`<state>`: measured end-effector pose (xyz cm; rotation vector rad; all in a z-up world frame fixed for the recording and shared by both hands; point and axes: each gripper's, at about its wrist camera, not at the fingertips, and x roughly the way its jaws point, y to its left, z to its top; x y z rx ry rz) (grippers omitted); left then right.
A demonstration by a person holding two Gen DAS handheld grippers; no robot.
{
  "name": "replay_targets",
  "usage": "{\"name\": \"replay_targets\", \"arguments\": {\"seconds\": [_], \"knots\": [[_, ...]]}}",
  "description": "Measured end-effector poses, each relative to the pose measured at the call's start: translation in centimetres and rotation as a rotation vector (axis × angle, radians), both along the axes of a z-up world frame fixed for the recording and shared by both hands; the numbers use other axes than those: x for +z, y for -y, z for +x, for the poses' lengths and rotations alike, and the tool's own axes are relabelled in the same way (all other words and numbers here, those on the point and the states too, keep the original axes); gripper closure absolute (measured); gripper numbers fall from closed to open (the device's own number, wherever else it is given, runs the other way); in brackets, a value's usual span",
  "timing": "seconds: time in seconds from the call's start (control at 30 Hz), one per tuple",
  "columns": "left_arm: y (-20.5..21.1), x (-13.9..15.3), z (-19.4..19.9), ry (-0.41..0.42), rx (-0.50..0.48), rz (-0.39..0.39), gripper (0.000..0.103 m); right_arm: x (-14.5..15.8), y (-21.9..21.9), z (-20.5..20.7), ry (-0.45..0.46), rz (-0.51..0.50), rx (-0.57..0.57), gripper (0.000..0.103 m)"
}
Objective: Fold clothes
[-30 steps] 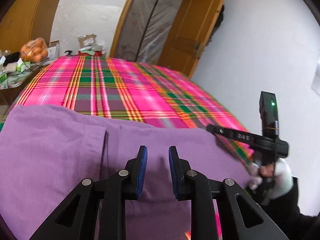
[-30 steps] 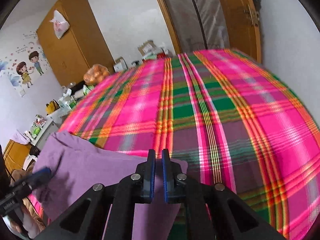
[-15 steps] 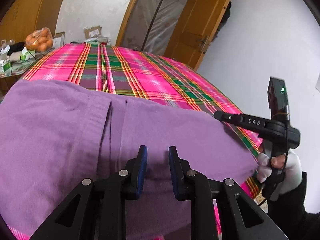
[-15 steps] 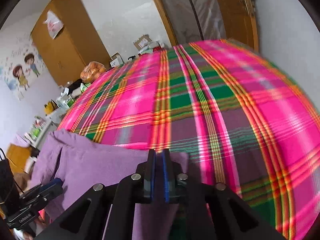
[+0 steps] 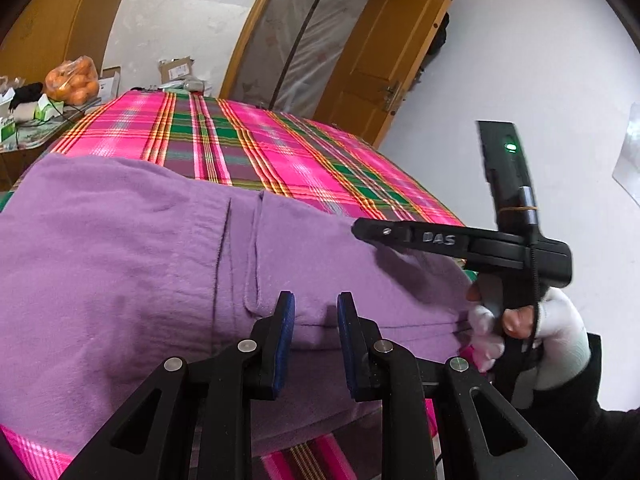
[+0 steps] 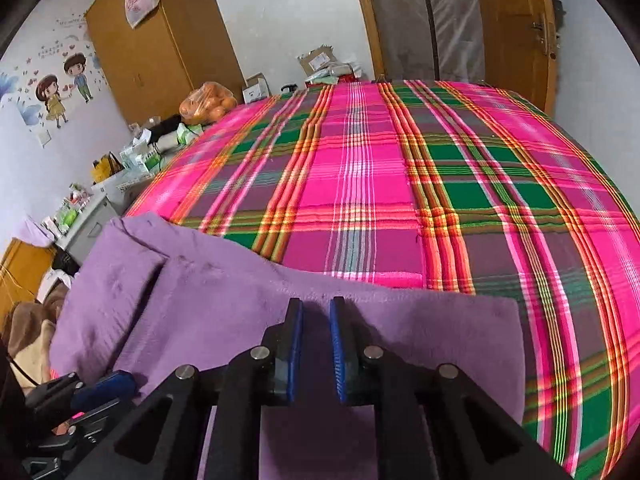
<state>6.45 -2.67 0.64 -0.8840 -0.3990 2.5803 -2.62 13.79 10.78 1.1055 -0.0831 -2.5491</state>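
Purple garment (image 5: pixel 120 280) lies doubled on plaid bedspread (image 6: pixel 400 168) (stage unclear). Left gripper (image 5: pixel 312 312) and right gripper (image 6: pixel 316 320) both released above it, holding nothing.

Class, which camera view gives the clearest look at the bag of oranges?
The right wrist view: the bag of oranges sits unobstructed beside the plaid bed, its knotted top visible. The left wrist view shows it too, but at the distorted frame edge.

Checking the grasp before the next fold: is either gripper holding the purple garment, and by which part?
Neither: left gripper and right gripper are open above the purple garment.
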Motion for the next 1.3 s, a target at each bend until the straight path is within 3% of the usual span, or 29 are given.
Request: {"name": "replay_targets", "arguments": {"seconds": [0.13, 0.2, 0.37, 0.43, 0.57, 0.77, 1.07, 1.3], "knots": [[0.5, 0.3, -0.3, -0.024, 0.005, 0.008, 0.08, 0.2, 0.3, 0.6, -0.021, -0.01, 0.001, 0.085], [0.6, -0.5, -0.8, 0.007, 0.015, 0.0, 0.08, 0.3, 0.5, 1.0, -0.032, -0.014, 0.001, 0.084], [0.6, -0.6, -0.4, 0.006, 0.007, -0.01, 0.08, -1.5, 1.0, -0.8, 0.02, 0.011, -0.014, 0.081], [0.8, -0.4, 0.1, -0.001, 0.007, -0.004, 0.08, -0.9, 0.8, 0.2, 0.002, -0.03, 0.018, 0.08], [1.0, -0.6, 0.4, -0.003, 0.004, -0.007, 0.08, -0.5, 0.9, 3.9, -0.09, -0.006, 0.084, 0.079], [0.5, -0.8, 0.5, 0.012, -0.011, -0.031, 0.08, -3.1, 0.3, 7.3, -0.122, 0.032, 0.124, 0.077], [0.6, -0.7, 1.9, 0.022, -0.017, -0.032, 0.08, -2.3, -1.5, 9.7, -0.108, -0.009, 0.144, 0.076], [2.2, 0.9, 2.8, -0.03, 0.034, -0.012, 0.08, -0.8, -1.6, 11.5, -0.227, 0.02, 0.188, 0.071]]}}
